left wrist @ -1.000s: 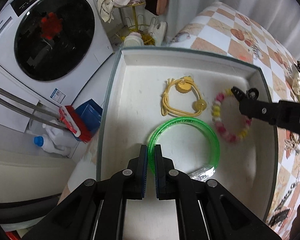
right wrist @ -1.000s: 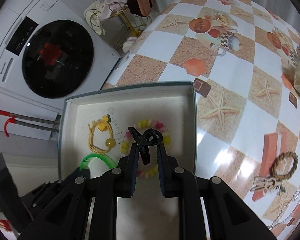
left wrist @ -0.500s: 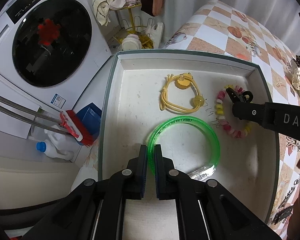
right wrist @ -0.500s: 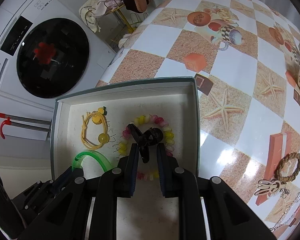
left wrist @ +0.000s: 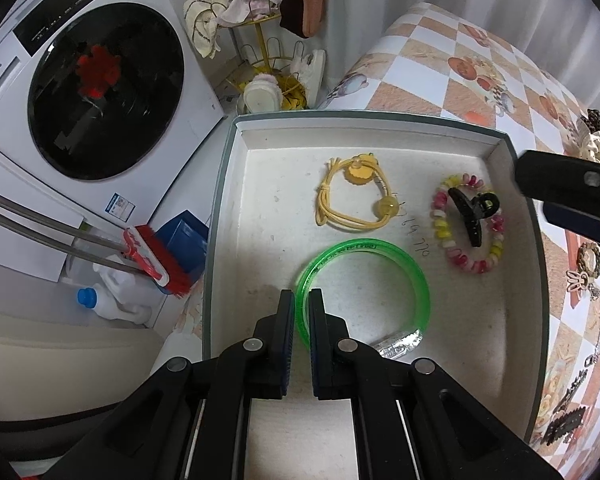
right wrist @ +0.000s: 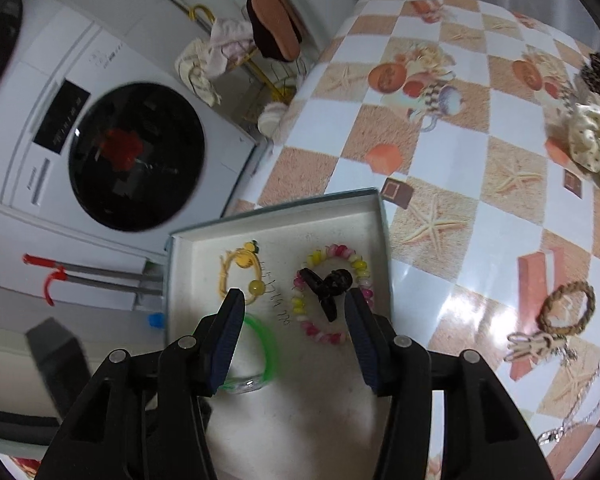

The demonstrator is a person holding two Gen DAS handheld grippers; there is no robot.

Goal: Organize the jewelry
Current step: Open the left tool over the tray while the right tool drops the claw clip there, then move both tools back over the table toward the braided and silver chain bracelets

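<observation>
Inside the shallow white box at the table's corner, a black claw hair clip lies across a pink-and-yellow beaded bracelet, free of both grippers. The right gripper hangs above it with its jaws spread wide, having just been opening, nothing between the pads. The left gripper is pinched tight on the rim of a translucent green bangle resting on the box floor. A yellow elastic hair tie with a bead lies toward the far wall. Out on the checkered tablecloth sit a cream dotted scrunchie and a braided brown ring.
</observation>
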